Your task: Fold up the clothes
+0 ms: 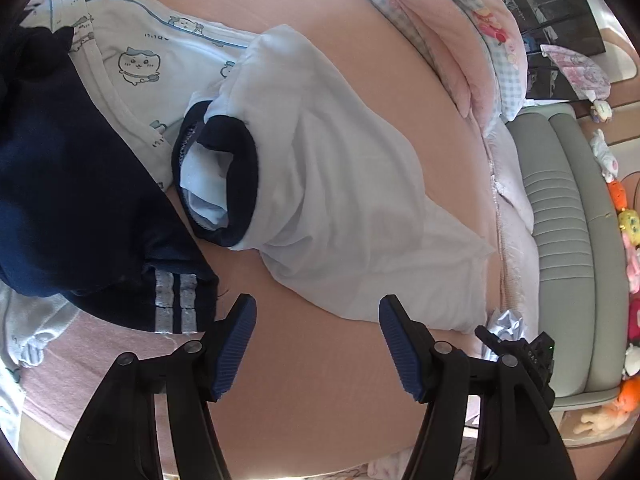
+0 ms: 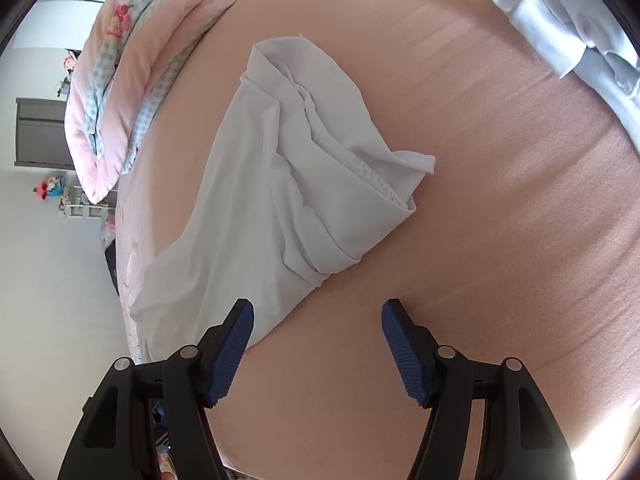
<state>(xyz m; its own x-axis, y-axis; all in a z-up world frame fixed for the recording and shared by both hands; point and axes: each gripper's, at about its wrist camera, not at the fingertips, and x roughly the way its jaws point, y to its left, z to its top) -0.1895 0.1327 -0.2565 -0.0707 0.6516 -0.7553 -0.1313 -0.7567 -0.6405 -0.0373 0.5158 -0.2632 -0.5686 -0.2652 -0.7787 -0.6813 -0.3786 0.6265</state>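
Observation:
A white garment with a dark navy band at one opening lies crumpled on the pink bed sheet. My left gripper hovers over bare sheet just short of the garment's near edge, jaws open with nothing between them. The right wrist view gives the same white garment from its other side, with a gathered elastic hem showing. My right gripper is open above the garment's near edge. That edge passes by the left fingertip, and the pads do not press on it.
A navy garment with silver stripes and a cartoon-print top lie left of the white one. A pink and checked quilt is bunched at the far side, with a grey-green padded headboard and plush toys beyond. Pale blue fabric lies at upper right.

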